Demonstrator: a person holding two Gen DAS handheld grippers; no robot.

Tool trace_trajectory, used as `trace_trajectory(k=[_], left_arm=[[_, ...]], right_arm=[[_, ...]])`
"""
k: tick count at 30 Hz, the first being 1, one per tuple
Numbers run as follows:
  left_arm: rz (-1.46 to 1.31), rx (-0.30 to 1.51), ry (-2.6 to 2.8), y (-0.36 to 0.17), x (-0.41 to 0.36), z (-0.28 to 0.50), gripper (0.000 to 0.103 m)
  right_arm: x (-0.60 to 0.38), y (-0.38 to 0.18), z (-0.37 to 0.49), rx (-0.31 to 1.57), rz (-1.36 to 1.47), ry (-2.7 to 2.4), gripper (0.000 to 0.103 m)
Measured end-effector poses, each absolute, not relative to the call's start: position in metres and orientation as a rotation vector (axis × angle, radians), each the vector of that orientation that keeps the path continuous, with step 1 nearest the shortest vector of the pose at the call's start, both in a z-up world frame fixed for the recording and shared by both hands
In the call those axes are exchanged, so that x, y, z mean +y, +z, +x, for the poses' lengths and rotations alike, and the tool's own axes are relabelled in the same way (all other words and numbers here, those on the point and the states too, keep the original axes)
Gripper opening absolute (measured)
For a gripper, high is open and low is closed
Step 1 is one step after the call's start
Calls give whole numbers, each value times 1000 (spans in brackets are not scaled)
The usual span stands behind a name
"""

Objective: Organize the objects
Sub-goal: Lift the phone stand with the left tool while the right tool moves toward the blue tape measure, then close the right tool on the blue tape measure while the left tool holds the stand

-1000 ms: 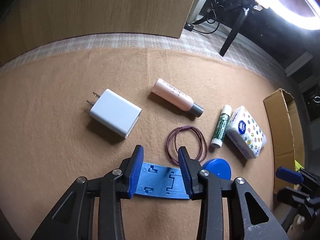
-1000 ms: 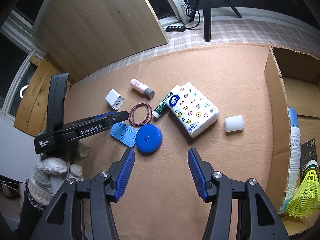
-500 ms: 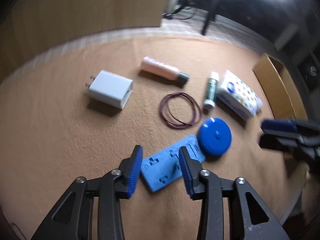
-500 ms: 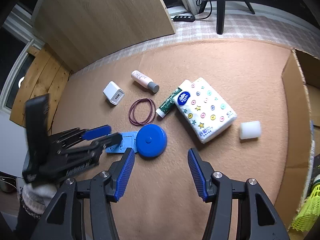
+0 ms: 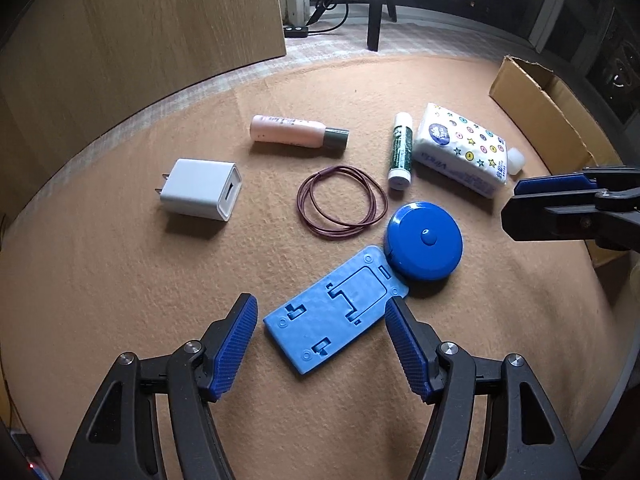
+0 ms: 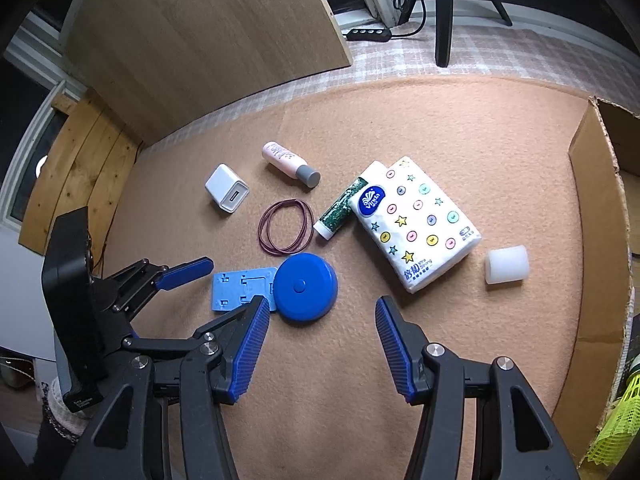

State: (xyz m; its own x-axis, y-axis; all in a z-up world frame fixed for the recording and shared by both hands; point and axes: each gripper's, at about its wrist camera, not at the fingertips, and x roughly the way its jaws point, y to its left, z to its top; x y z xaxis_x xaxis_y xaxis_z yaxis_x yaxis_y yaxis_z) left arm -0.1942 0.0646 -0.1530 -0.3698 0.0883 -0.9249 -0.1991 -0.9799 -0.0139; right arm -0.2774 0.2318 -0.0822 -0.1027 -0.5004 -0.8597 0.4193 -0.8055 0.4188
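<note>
the left gripper (image 5: pixel 320 344) is opening its jaws around the light blue phone stand (image 5: pixel 336 312), not pressing it; the stand lies touching the blue tape measure (image 5: pixel 424 240). the right gripper (image 6: pixel 320 344) hangs apart, empty. closing skewed could shove the stand into the tape measure
</note>
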Motion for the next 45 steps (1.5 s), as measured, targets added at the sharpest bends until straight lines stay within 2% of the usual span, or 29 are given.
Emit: trace_trajectory(k=[8,11,13,16,18,20,22,28,30,35,45], left_arm=[[-1651,151,2470,-157,67,-193,70],[-1658,97,2480,-156,62,-196,66],[-1670,75,2504,-156,57,-197,52],[-1691,-37,2505,-156,42,-200,47],[-1664,-36,2493,-154,42,-197,45],[-1640,25,2464,-152,48,-192,50],[-1618,92,2441,-151,56,-187,66],[-1624,195,2465,-159,68,-186,67],[-1659,170,2480,-164,64,-190,68],[-1702,21,2535,-164,45,-197,61],[-1707,-16,2542,-164,35,-197,51]], right_arm=[[229,-85,-279,-85,1572,-1963,51],[225,-86,-279,-75,1573,-1960,51],[221,-87,-278,-66,1572,-1955,51],[214,-88,-277,-41,1569,-1949,51],[208,-89,-276,-28,1567,-1942,51],[206,-90,-277,-25,1570,-1939,51],[205,-91,-278,-26,1574,-1941,51],[205,-92,-279,-23,1579,-1940,51],[204,-91,-279,-24,1578,-1941,51],[200,-93,-280,-7,1577,-1940,51],[174,-105,-279,115,1570,-1944,52]])
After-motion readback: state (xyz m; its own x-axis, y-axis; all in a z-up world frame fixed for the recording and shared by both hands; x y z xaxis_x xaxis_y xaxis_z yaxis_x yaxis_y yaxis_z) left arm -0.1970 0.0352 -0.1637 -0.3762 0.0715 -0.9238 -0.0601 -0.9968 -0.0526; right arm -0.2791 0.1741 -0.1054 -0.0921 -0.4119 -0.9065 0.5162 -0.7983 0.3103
